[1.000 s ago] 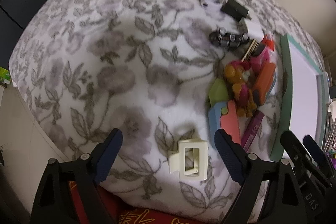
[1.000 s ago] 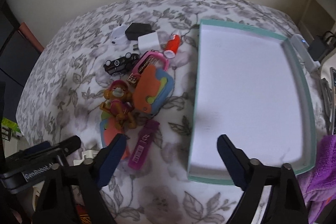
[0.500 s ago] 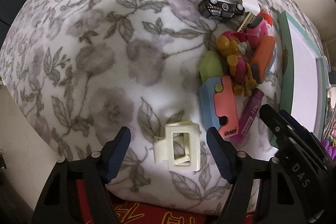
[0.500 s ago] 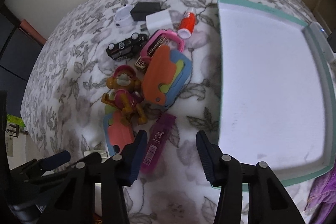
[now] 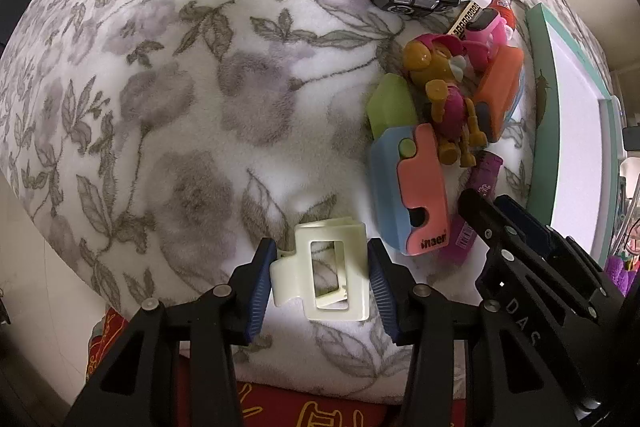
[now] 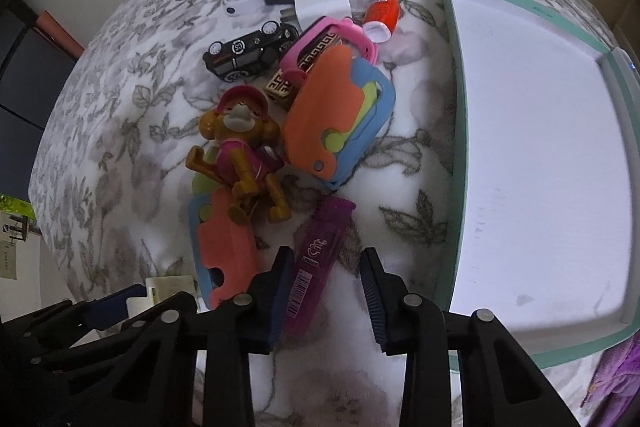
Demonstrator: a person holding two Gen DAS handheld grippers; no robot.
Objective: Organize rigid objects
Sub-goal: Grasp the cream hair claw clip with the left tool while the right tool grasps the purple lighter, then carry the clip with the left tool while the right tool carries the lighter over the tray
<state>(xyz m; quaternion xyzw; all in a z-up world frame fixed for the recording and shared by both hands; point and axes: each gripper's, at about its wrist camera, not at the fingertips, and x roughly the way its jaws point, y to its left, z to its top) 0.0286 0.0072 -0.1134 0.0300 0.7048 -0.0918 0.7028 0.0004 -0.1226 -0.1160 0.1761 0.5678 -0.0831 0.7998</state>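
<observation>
**Both tongs closing on their first picks**

The left gripper (image 5: 320,277) points straight down over a cream plastic claw hair clip (image 5: 320,273) lying at the near edge of the flower-printed fleece blanket (image 5: 180,107). Its jaws have just been closing; the clip sits squarely between the blue pads, which look to be touching its two sides, or all but. The clip's long axis runs near to far, along the fingers, so the pinch goes across its short width.

The right gripper (image 6: 326,289) is about a quarter open, its jaws also just closing, around the near end of a flat purple plastic case (image 6: 316,259). The left pad touches it; the right pad stands clear. The case slants far-right, toward the empty teal-rimmed white box lid (image 6: 460,147), the likely destination, just right of it.
</observation>
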